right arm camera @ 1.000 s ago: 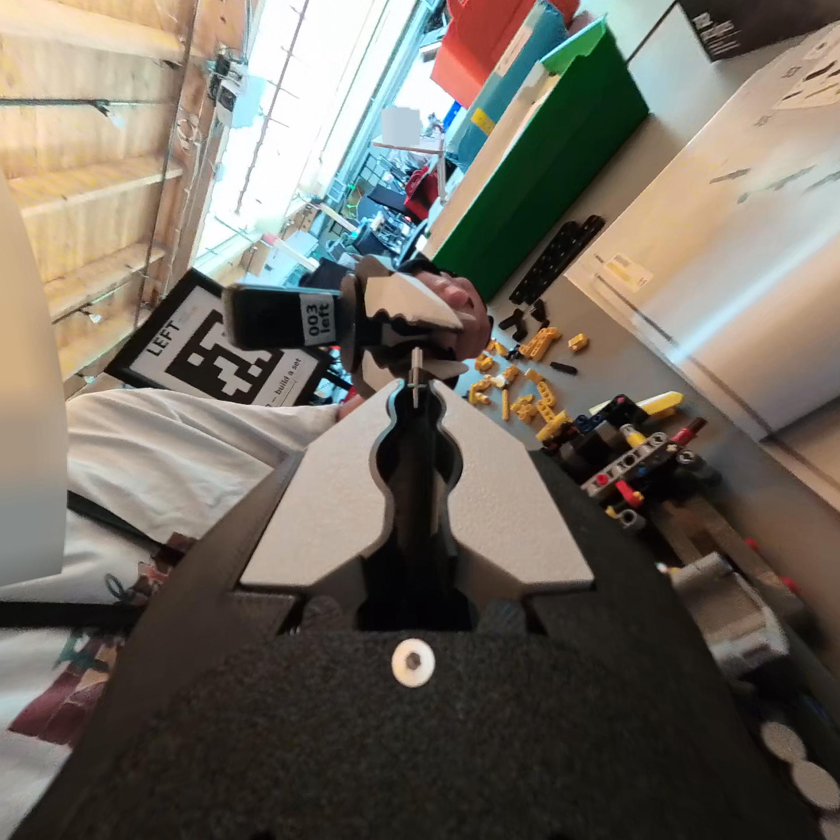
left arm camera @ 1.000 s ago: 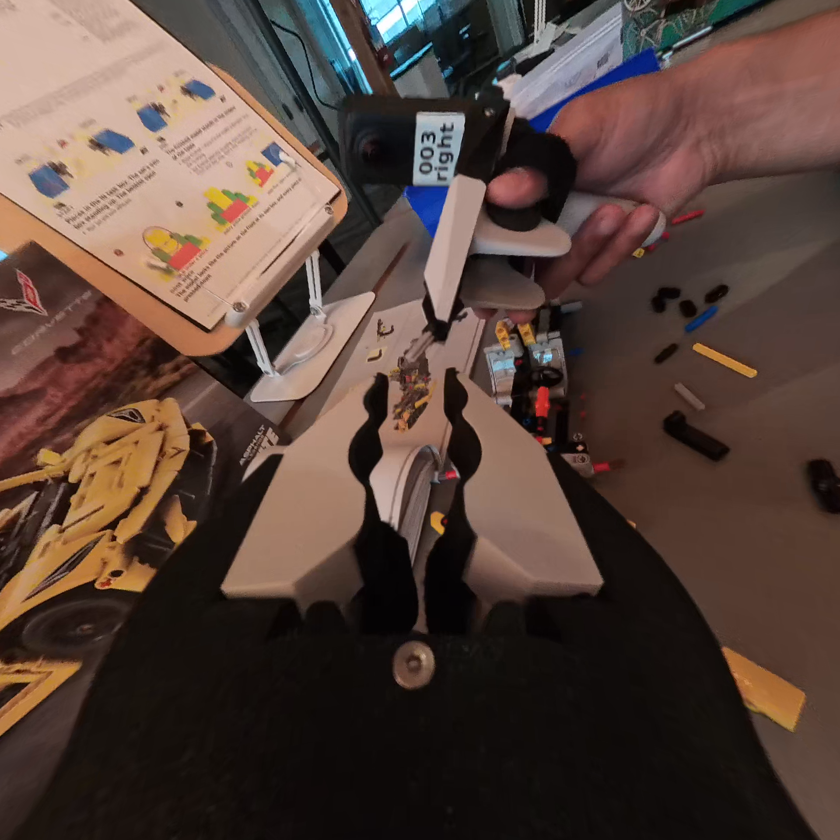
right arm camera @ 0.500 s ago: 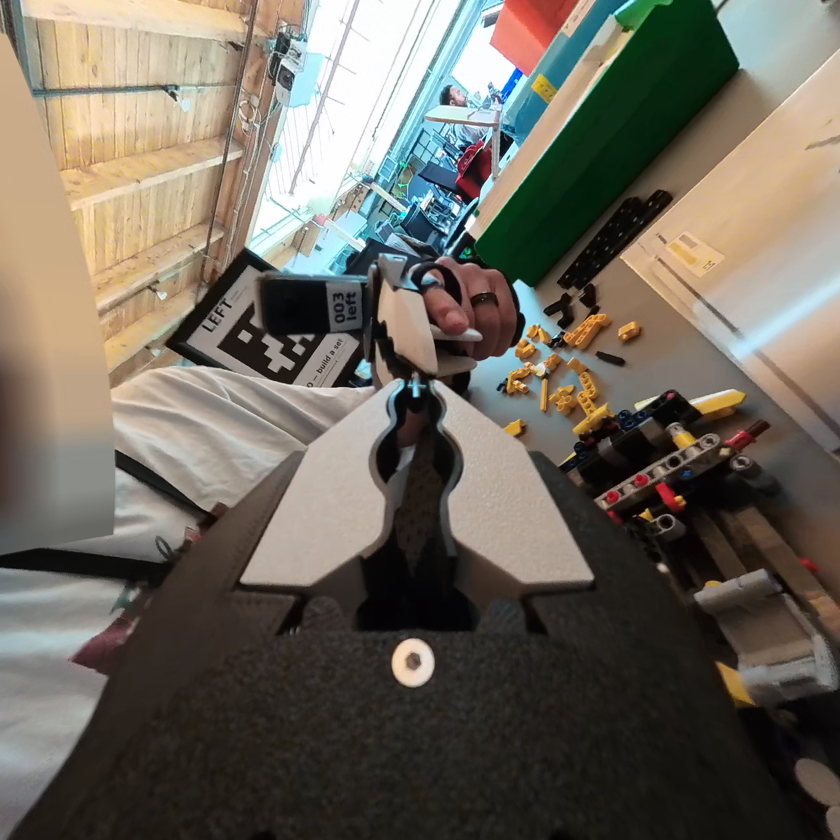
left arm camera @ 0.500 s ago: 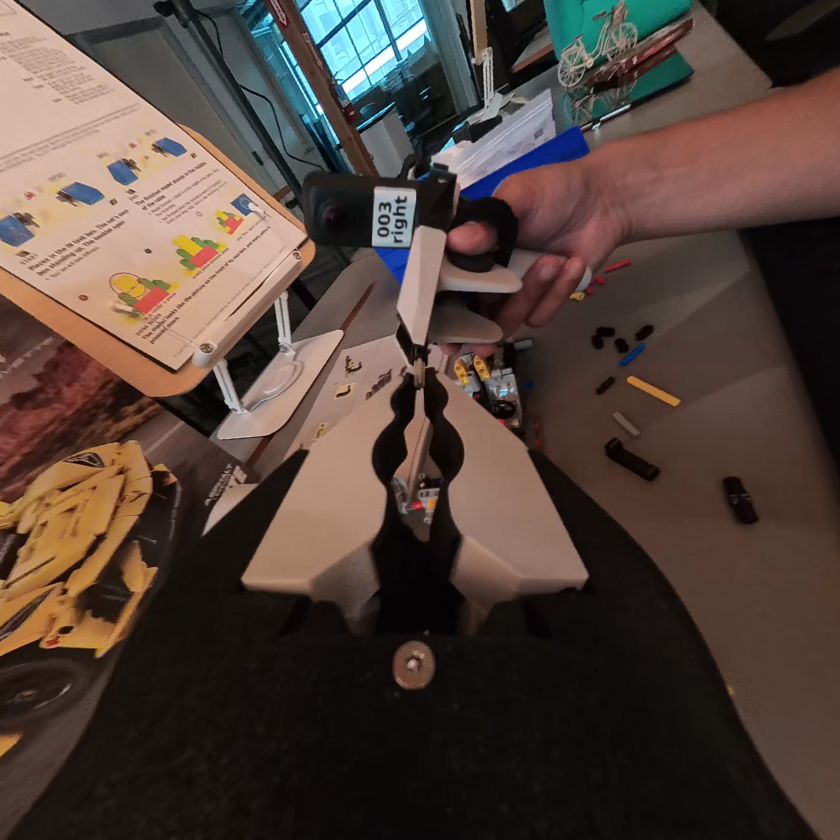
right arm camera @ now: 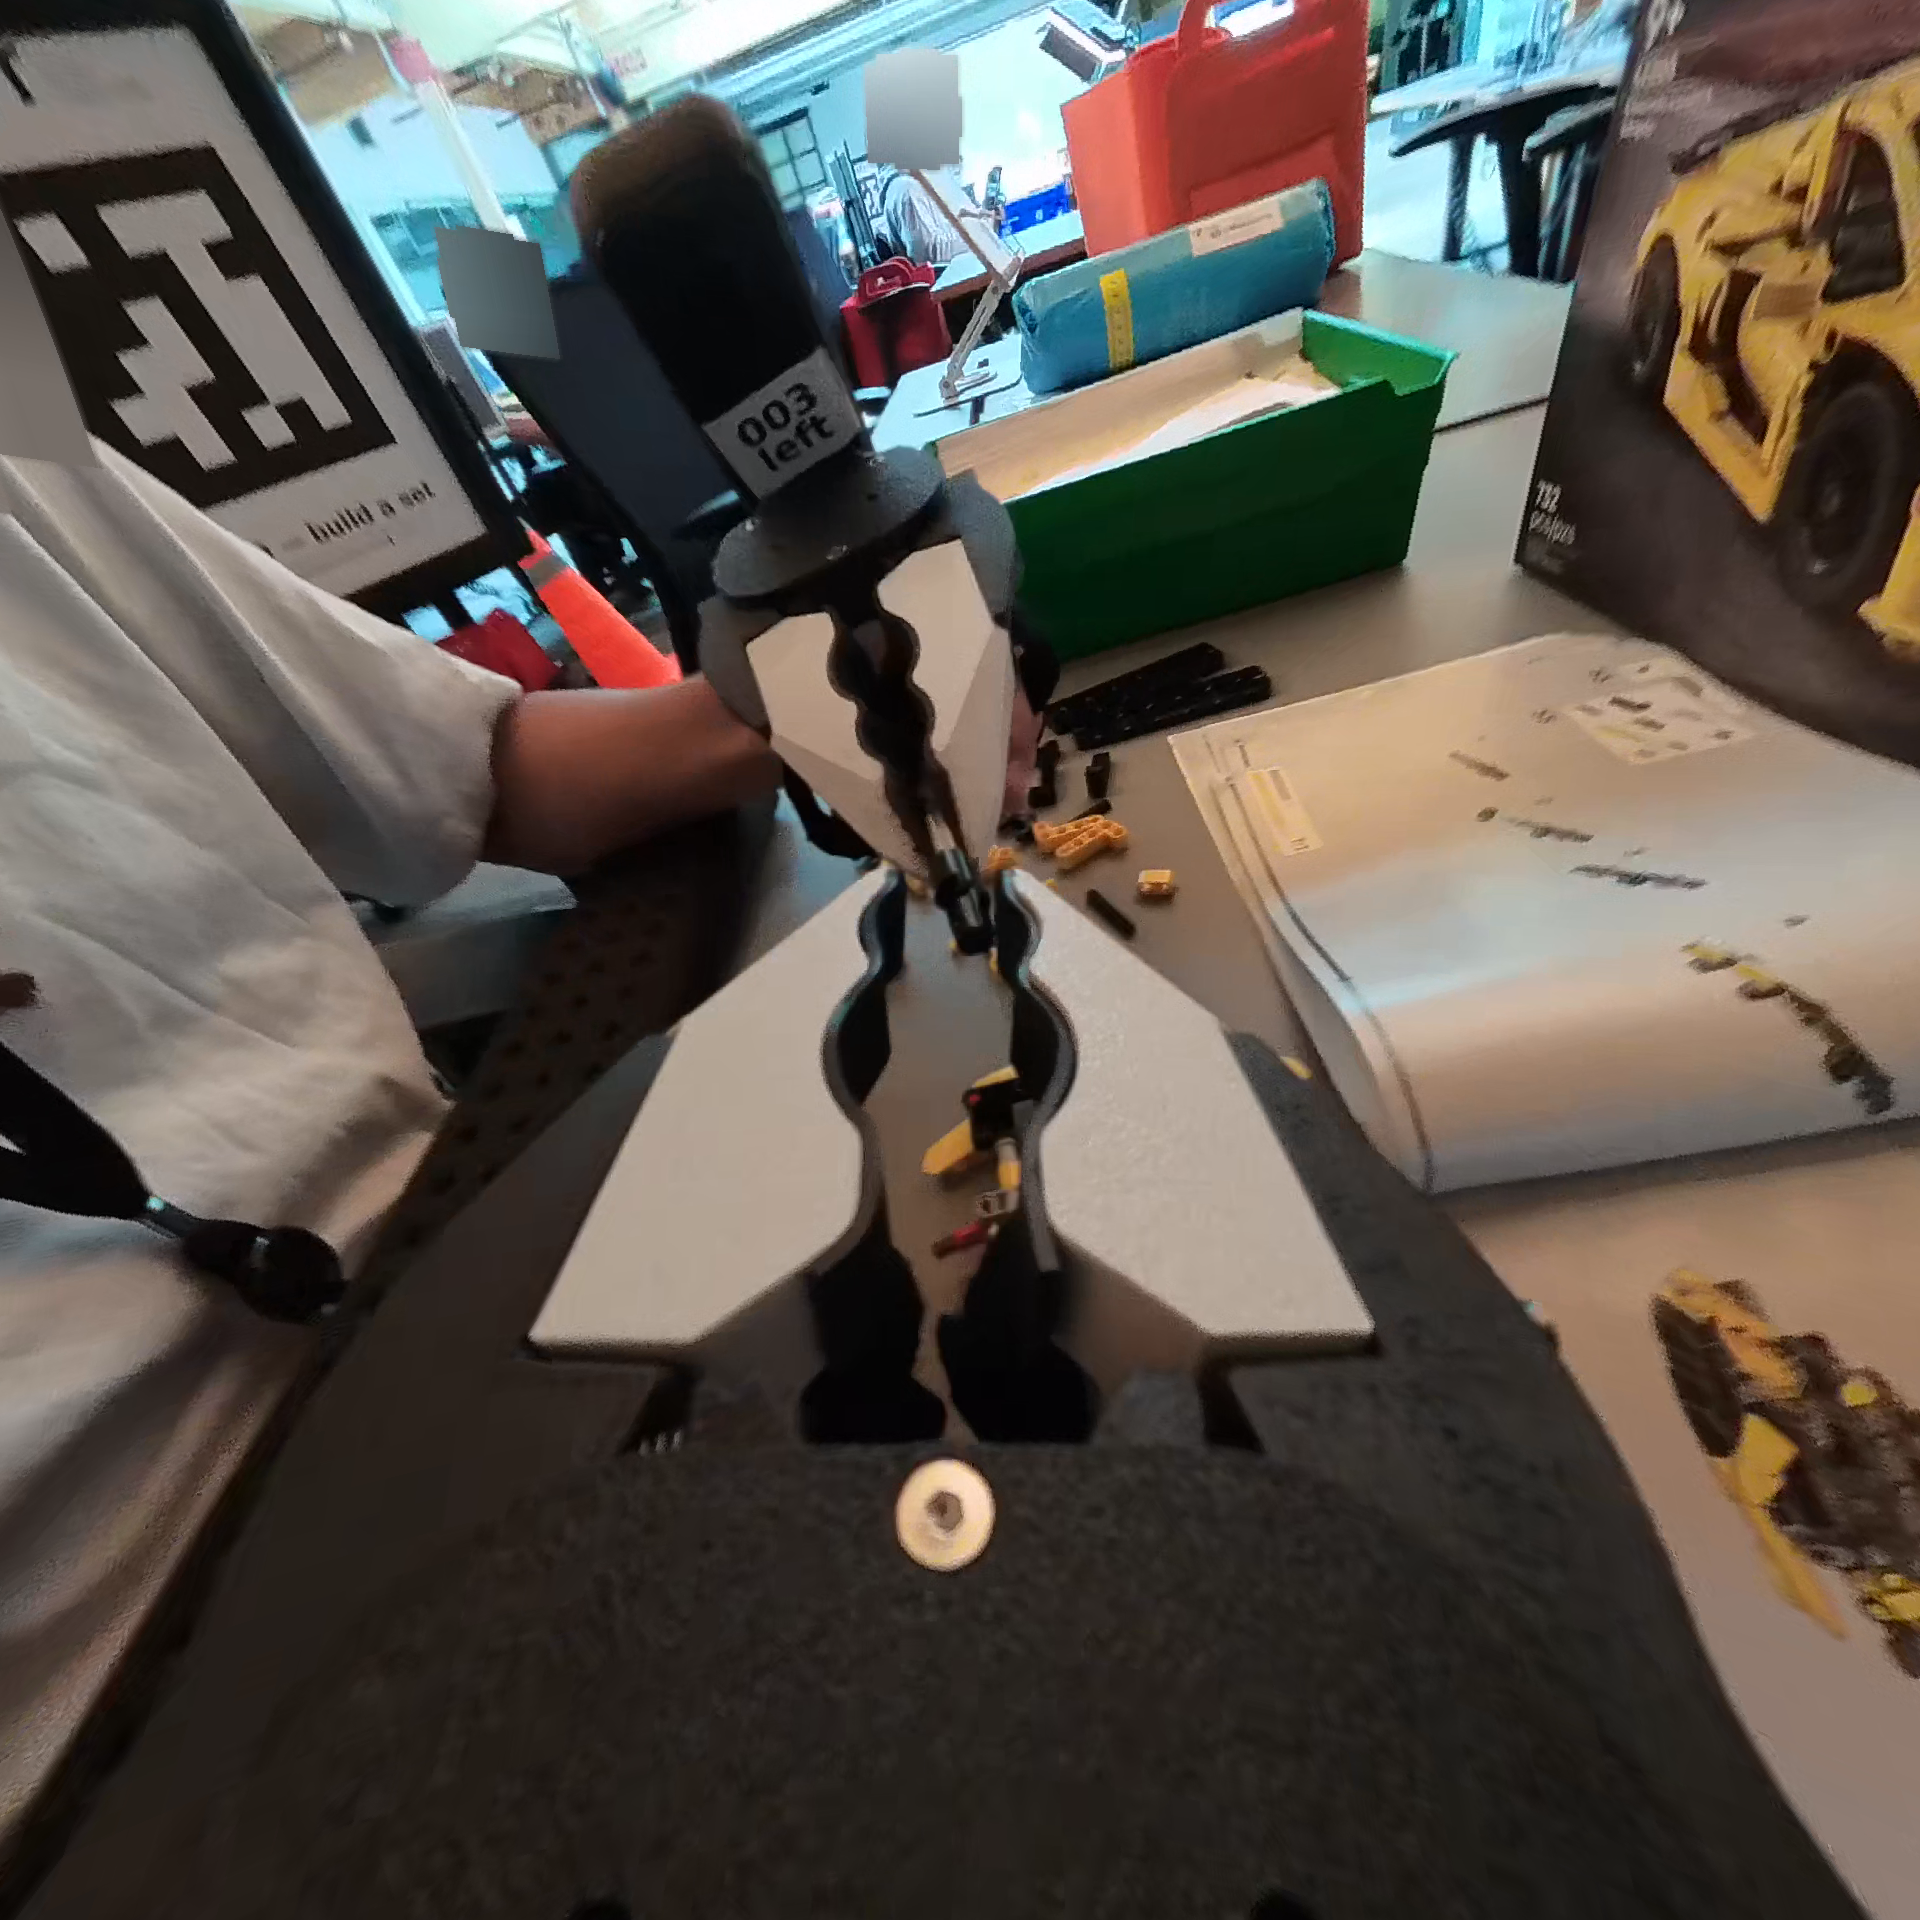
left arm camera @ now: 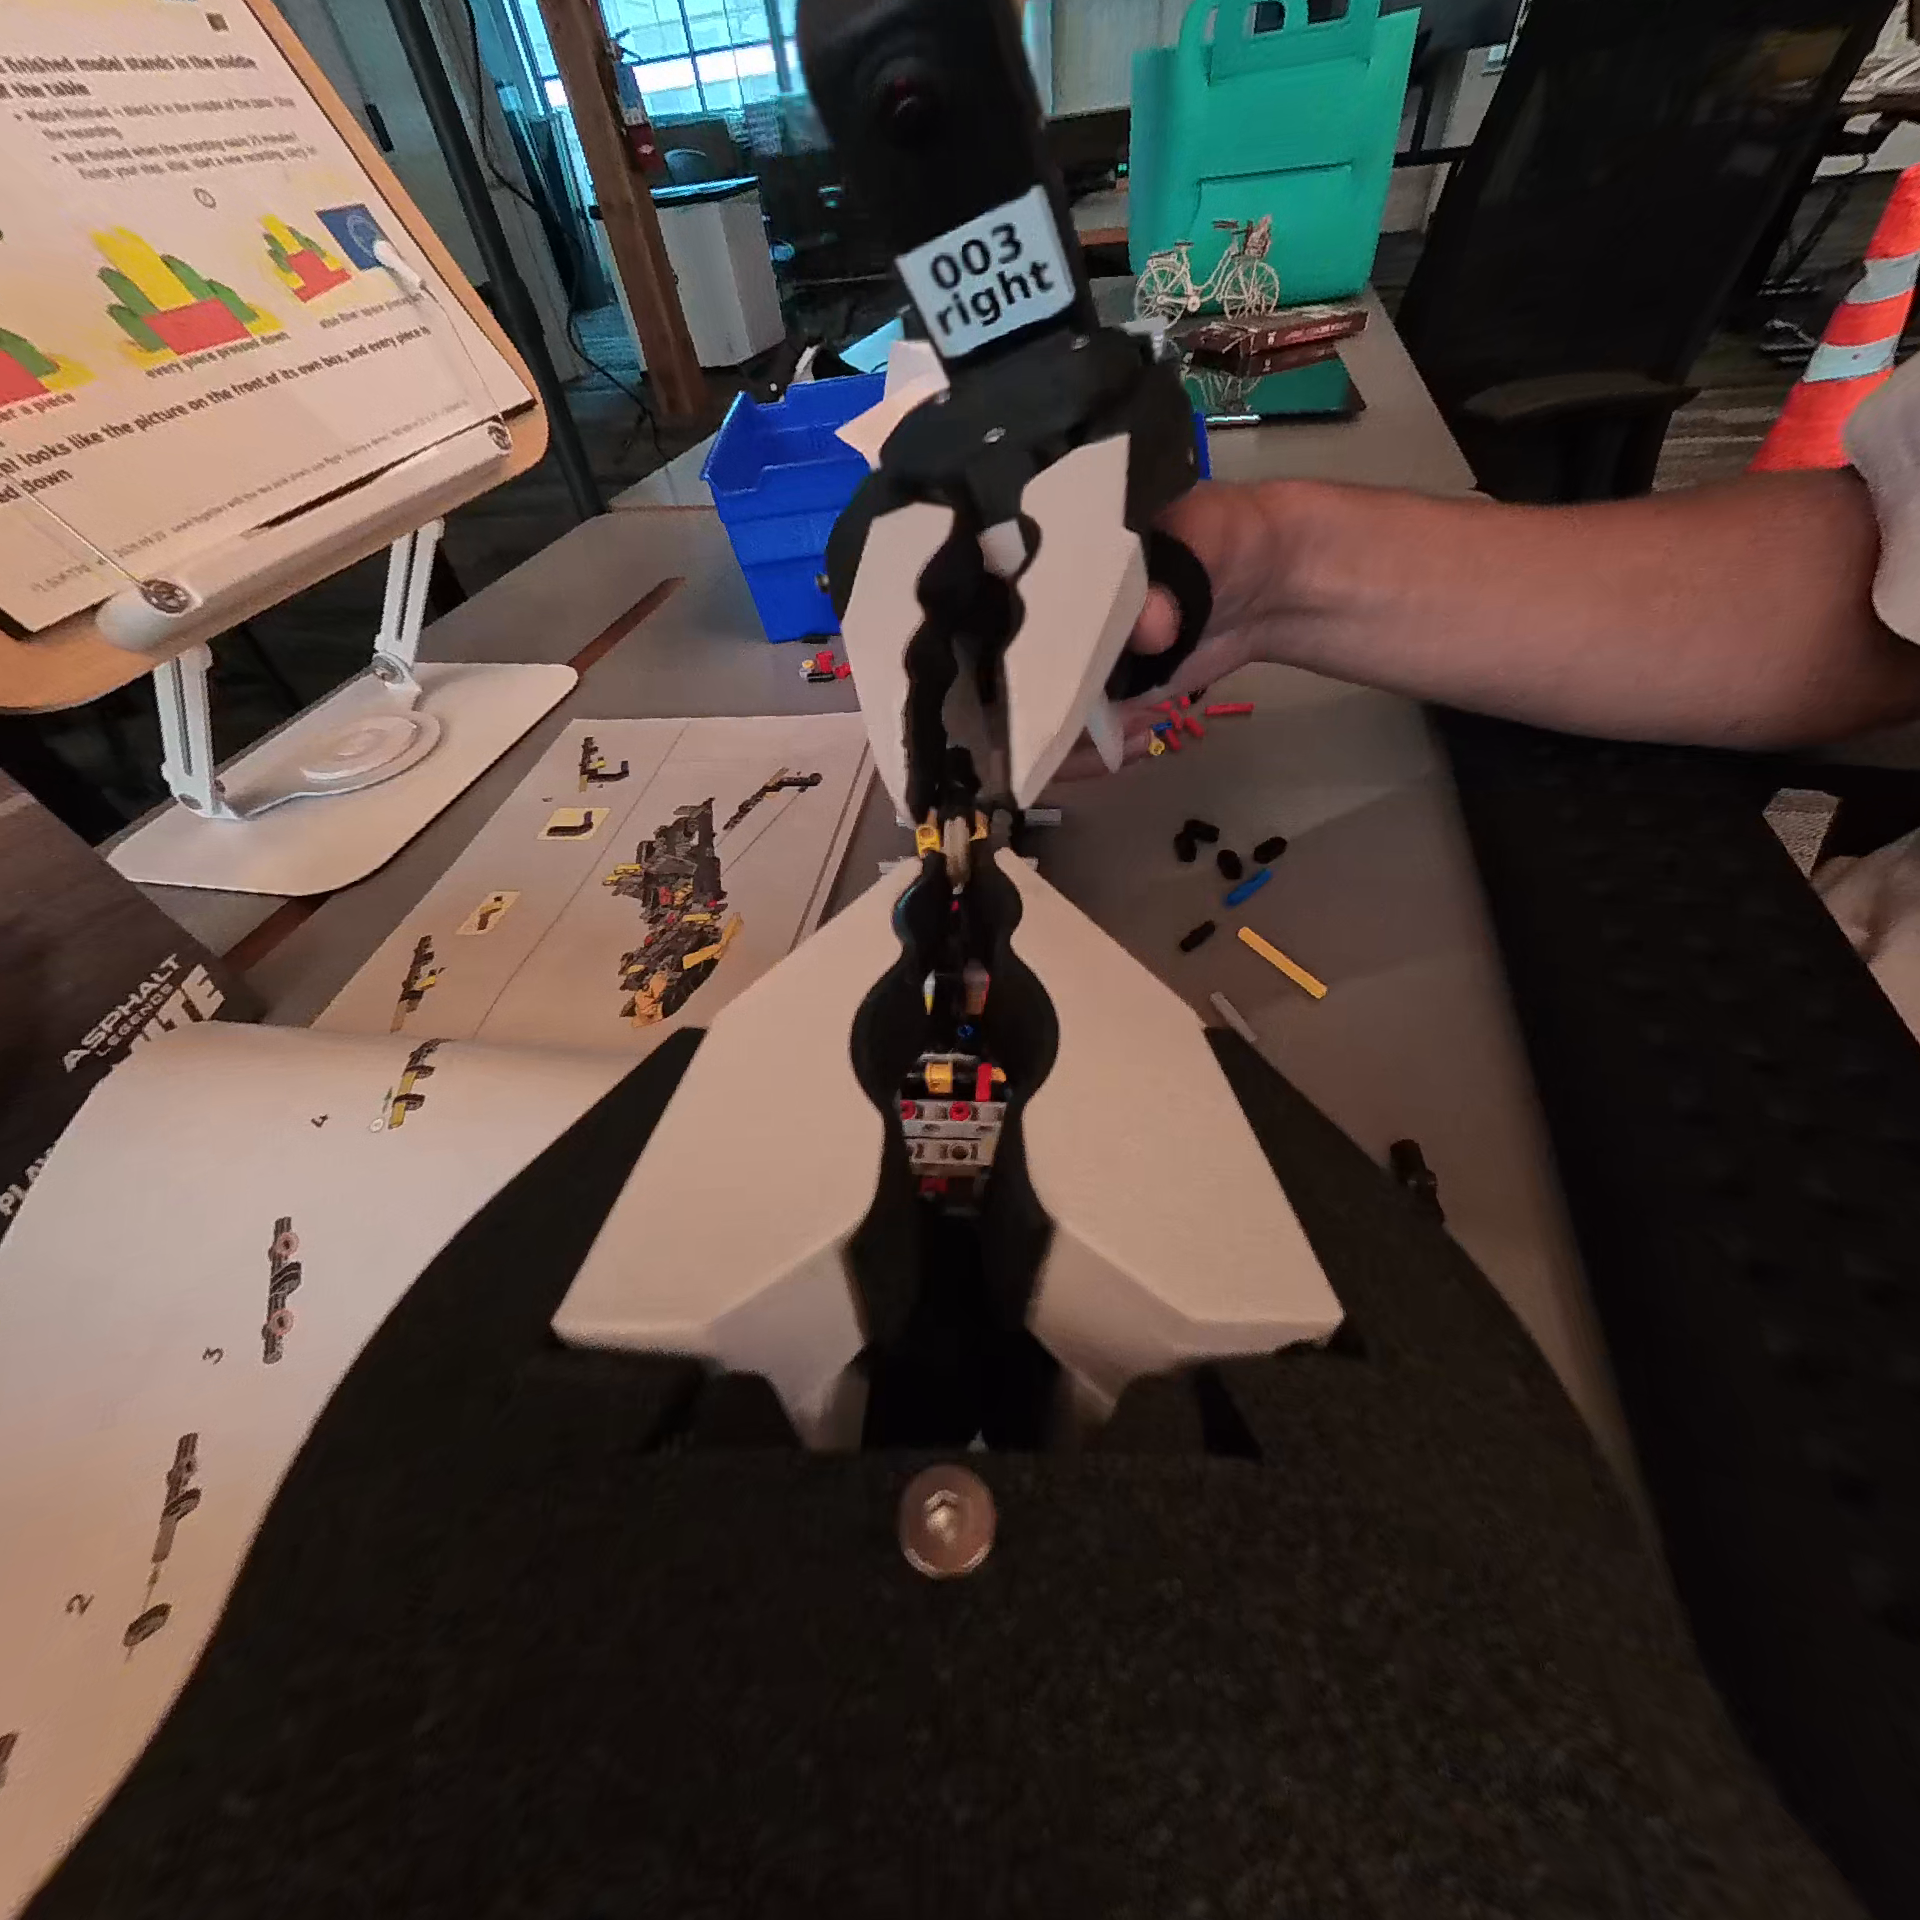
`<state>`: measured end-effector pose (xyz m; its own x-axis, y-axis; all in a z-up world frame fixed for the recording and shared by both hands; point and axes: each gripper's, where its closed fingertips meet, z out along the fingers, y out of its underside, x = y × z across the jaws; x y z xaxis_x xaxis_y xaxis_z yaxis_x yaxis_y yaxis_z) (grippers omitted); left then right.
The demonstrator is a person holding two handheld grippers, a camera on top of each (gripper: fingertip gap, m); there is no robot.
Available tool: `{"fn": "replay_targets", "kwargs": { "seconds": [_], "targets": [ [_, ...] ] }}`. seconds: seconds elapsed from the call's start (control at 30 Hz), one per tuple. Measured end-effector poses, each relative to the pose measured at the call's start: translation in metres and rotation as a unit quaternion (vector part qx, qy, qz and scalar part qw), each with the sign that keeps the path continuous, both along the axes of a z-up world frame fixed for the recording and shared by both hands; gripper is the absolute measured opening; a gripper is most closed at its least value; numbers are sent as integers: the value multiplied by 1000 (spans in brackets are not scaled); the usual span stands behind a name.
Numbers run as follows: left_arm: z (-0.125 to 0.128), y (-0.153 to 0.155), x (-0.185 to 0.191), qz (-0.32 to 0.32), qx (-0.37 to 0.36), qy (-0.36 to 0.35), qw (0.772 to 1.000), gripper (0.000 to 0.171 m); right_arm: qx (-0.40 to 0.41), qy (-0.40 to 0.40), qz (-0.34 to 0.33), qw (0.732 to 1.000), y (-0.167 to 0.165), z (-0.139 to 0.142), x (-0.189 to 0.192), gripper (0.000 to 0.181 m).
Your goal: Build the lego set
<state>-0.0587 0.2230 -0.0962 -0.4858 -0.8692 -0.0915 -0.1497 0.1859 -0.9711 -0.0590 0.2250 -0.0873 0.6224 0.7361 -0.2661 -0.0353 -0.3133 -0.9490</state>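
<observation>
- Presently, left gripper [left arm camera: 956, 868] pinching a small tan-and-yellow piece [left arm camera: 954, 840], jaws nearly closed.
- Right gripper [right arm camera: 961, 899] meeting it tip-to-tip, jaws narrowed on a black pin [right arm camera: 961, 899], likely for joining.
- Partly built model [left arm camera: 951, 1127] waiting below on table [left arm camera: 1351, 1039].

Pretty busy workshop space. Bright daylight pours through the big gridded windows [left arm camera: 691, 57] at the back. A brown wooden post [left arm camera: 613, 197] stands just in front of them, with a white cabinet [left arm camera: 717, 270] beside its base. Right of the post, a grey worktable [left arm camera: 1392, 343] carries a teal felt tote bag [left arm camera: 1262, 135], and an orange traffic cone [left arm camera: 1844, 322] stands further right.
</observation>
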Motion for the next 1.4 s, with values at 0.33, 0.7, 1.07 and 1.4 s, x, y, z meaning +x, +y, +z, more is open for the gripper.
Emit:
{"fn": "replay_targets", "kwargs": {
  "seconds": [0.33,0.7,1.07,1.4],
  "targets": [
    [10,-1,-3,-19,-60,-2,998,0,137,-74,-23,988,1,11,-2,15],
    [19,-14,-9,-90,-195,32,976,1,207,-91,-15,974,-7,22,-11,7],
    [25,-18,-12,-130,-274,51,952,0,234,-100,-14,967,-10,25,-14,6],
    [29,-14,-10,-103,-234,11,967,1,198,-62,-13,978,-7,24,-12,6]
  ]
}}
